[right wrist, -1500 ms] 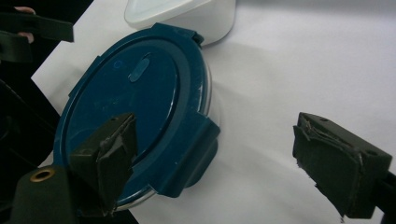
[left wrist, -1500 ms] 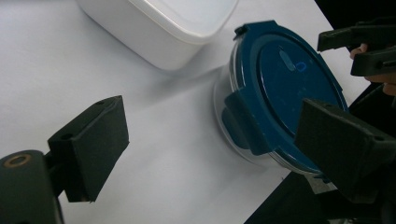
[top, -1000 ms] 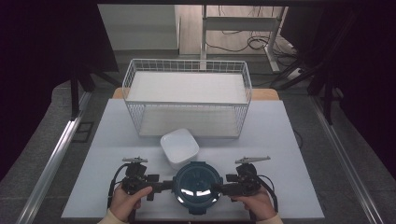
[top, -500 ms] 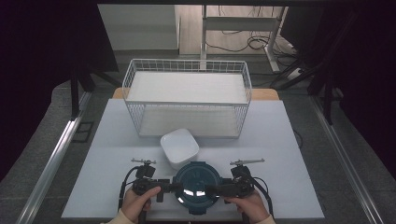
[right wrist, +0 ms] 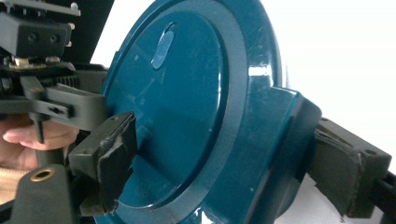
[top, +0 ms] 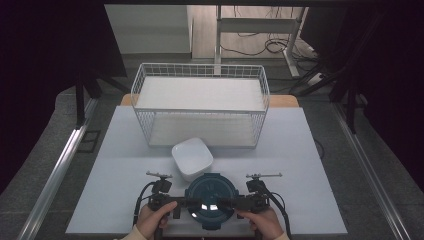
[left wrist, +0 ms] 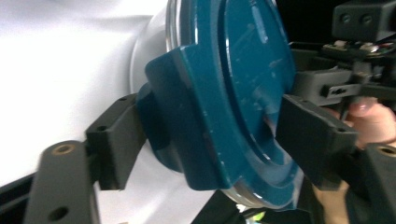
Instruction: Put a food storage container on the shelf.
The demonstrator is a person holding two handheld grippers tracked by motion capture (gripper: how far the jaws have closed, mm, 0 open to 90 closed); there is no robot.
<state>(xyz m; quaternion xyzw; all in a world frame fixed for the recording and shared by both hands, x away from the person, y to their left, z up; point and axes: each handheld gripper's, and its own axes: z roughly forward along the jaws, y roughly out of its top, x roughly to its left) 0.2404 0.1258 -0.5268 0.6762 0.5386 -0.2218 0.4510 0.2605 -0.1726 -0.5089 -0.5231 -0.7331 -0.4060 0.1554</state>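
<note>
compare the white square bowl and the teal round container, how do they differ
The white bowl is square with rounded corners; the teal container is round. The white bowl is open-topped; the teal container carries a lid with side clip tabs. The white bowl stands free by the wire basket; the teal container sits between the left tongs and the right tongs, one at each tab. Both are on the white table.

Ahead of me on the pale table top [top: 115, 165] sits a white square bowl [top: 192, 158], upright. Just beyond it, touching or nearly so, stands a white wire basket [top: 200, 111] with a flat white liner. Past the table's far edge I see a white metal frame [top: 257, 30] and dark cables [top: 272, 46] on the floor.
</note>
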